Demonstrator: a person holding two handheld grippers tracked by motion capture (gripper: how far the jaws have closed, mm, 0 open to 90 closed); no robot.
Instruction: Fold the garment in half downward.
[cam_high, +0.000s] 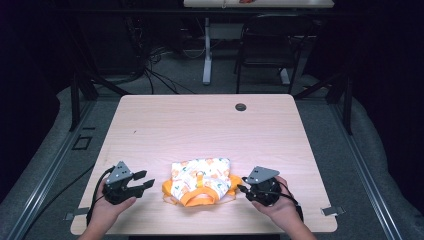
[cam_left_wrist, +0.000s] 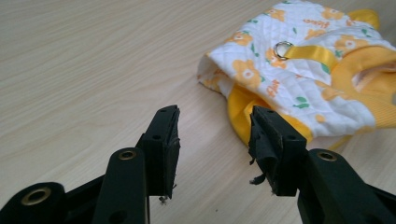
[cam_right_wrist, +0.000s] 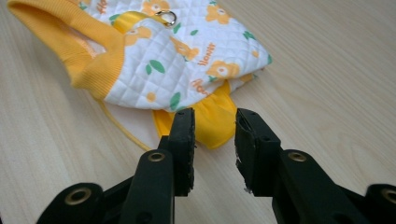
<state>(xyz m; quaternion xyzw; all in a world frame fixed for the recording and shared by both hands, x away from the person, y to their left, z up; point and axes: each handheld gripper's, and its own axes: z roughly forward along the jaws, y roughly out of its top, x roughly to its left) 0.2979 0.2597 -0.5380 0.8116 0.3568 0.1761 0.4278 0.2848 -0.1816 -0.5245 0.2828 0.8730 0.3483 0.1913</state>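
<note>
Apparently nothing is grasped yet: the left gripper and right gripper flank the folded garment, fingers parted and empty; gripping its yellow sleeves remains.

Your rig: two black hand-held grippers, bare forearms.

Your left gripper and right gripper are both matte black, each topped with a grey three-cornered plate; the left plate shows small dark holes. A black cable loops off the left one, and another runs along your right wrist. Up close, each jaw is a flat black bar with a brass-ringed pivot hole and small sunk screw holes. Your pads are black and worn, edges frayed with loose shreds hanging. No sleeves in view on your forearms.
</note>
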